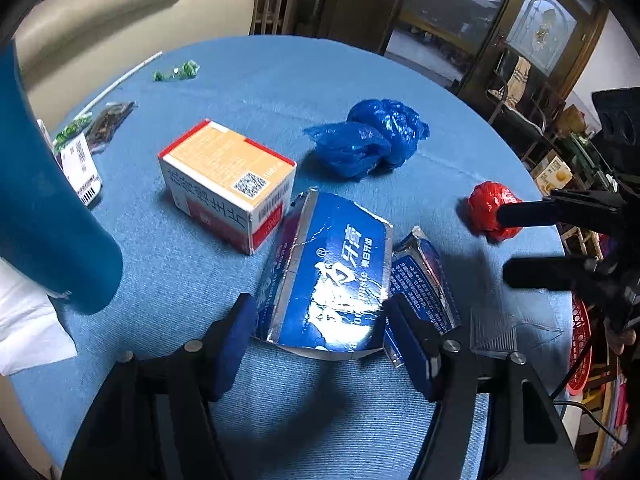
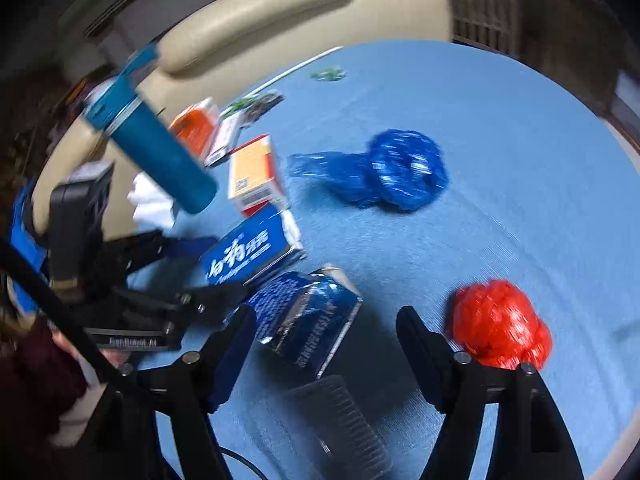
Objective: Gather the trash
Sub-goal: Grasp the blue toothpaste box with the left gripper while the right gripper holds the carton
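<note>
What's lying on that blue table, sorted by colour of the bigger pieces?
Blue: 3 (toothpaste box piece, second torn piece, crumpled bag)
Red: 1 (plastic ball)
Orange-and-white: 1 (carton)
Teal: 1 (bottle)
Total: 6

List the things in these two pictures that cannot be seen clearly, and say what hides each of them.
- Teal bottle: left wrist view, its top is cut off by the frame edge.
- White tissue: right wrist view, partly behind the bottle.
- Torn blue toothpaste box: right wrist view, print unreadable from motion blur.
- Red basket: left wrist view, mostly below the table edge.
- Green wrappers: too small to identify.
</note>
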`<action>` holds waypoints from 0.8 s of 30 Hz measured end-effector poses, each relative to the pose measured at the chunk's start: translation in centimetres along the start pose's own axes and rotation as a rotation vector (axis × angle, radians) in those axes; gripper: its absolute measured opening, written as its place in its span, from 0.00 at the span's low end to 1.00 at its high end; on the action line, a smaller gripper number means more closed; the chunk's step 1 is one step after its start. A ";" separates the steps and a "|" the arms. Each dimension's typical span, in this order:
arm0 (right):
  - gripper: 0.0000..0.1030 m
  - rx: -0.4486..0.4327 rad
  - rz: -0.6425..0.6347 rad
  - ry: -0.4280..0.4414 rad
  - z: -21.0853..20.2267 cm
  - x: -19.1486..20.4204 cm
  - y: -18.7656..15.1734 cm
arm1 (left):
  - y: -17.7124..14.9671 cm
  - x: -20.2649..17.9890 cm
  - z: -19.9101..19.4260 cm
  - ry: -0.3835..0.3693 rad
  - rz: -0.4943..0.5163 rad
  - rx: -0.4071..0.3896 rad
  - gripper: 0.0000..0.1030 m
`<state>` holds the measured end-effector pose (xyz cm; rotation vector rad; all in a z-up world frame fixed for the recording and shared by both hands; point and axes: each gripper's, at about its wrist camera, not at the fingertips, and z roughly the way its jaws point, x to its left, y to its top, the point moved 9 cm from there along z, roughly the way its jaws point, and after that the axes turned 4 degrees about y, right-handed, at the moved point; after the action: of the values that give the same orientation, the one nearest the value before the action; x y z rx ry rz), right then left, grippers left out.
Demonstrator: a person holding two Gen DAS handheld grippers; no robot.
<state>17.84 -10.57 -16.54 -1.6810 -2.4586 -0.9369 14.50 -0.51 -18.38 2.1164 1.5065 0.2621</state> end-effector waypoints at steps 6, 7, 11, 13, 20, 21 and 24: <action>0.76 0.115 -0.251 -0.070 3.5 2.9 -0.9 | -1.0 1.3 -1.2 -0.002 -0.026 -0.006 0.60; 0.76 0.131 -0.297 -0.082 4.0 3.3 -1.2 | -1.2 1.5 -1.3 -0.003 -0.025 -0.005 0.59; 0.78 0.149 -0.382 -0.125 5.5 3.3 -1.1 | -2.9 2.4 -2.4 -0.007 -0.041 -0.003 0.59; 0.78 0.159 -0.375 -0.113 6.3 2.9 -0.8 | -3.5 2.9 -2.9 -0.015 -0.058 0.002 0.59; 0.79 0.176 -0.410 -0.126 9.0 2.2 1.2 | -3.7 3.5 -3.2 0.003 -0.060 0.010 0.63; 0.79 0.180 -0.405 -0.124 9.4 2.1 1.4 | -3.6 3.5 -3.1 0.009 -0.059 0.009 0.63; 0.79 0.171 -0.347 -0.085 9.6 1.6 2.3 | -3.4 3.3 -2.8 0.012 -0.053 0.009 0.64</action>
<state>22.07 -4.06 -22.81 -1.2933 -2.8529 -0.6598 11.63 4.18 -18.24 2.0819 1.5704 0.2497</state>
